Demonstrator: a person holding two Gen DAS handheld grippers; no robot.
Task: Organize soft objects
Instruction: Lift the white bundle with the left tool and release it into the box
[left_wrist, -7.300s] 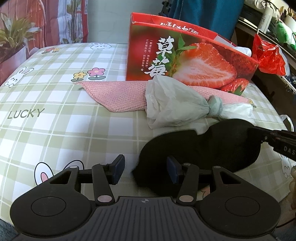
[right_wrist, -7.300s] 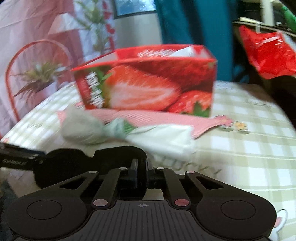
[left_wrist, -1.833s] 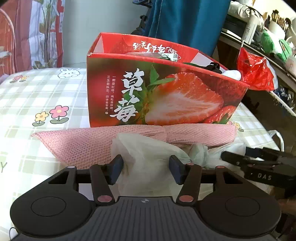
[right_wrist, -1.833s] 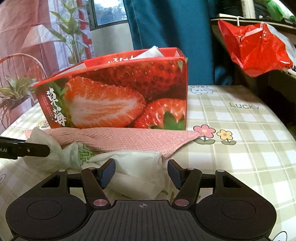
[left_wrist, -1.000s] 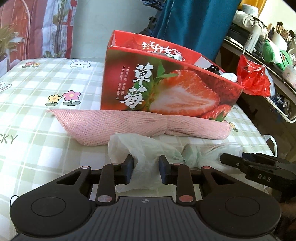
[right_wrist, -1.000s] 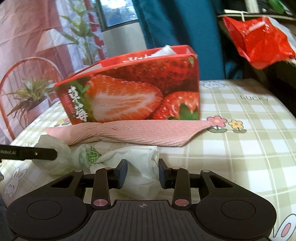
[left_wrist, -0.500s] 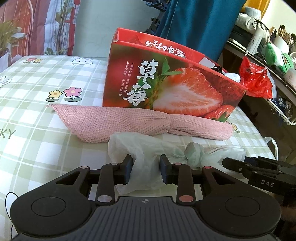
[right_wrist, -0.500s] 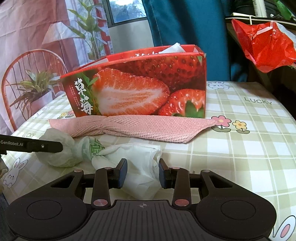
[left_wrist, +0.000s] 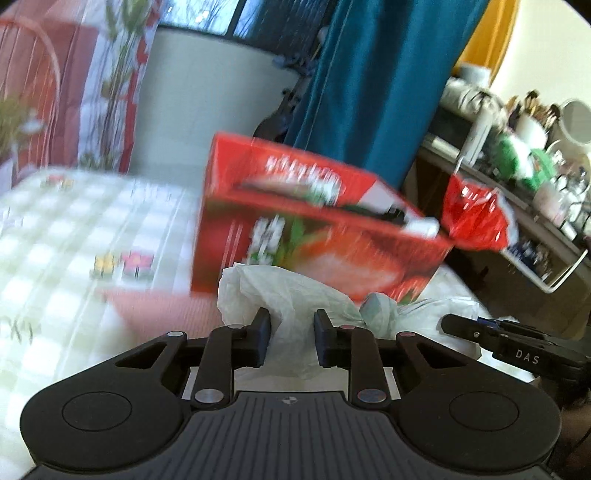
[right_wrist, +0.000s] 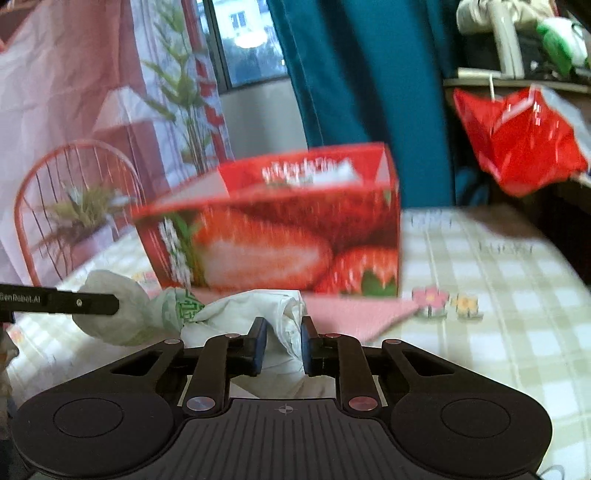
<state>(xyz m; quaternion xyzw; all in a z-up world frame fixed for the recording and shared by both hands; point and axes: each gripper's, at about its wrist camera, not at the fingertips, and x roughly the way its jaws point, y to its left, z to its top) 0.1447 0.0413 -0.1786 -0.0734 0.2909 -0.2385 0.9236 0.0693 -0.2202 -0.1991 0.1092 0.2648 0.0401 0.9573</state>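
Left fingers: the left gripper (left_wrist: 291, 338) has its jaws closing on one bunched end of the white plastic bag (left_wrist: 295, 291); the film fills the gap and the pads press into it.
Right fingers: the right gripper (right_wrist: 279, 343) has its jaws closing on the other end of the bag (right_wrist: 273, 314), with a crumpled fold squeezed between the narrow pads.
Why two grips: my reading is that a limp, knotted bag would sag or trail if taken at one end, so each hand takes a lobe to carry it as one piece.
Bag position: it sits in front of the strawberry box (left_wrist: 321, 236), above the pink cloth (right_wrist: 354, 314), and looks raised off the checked bedsheet (right_wrist: 498, 295), though blur hides any gap.
Long axis: the bag runs sideways, roughly parallel to the box's printed front, from one gripper to the other.
Pointing: the knot (right_wrist: 177, 310) lies near mid-length between the grips; the ends point left and right, neither toward the box.
Box: its top is open and things already show inside, so it is likely the destination.
Pink cloth: it lies flat along the foot of the box, not gripped.
Beyond: a red plastic bag (right_wrist: 517, 140) hangs at the right by a cluttered shelf, apart from the work.
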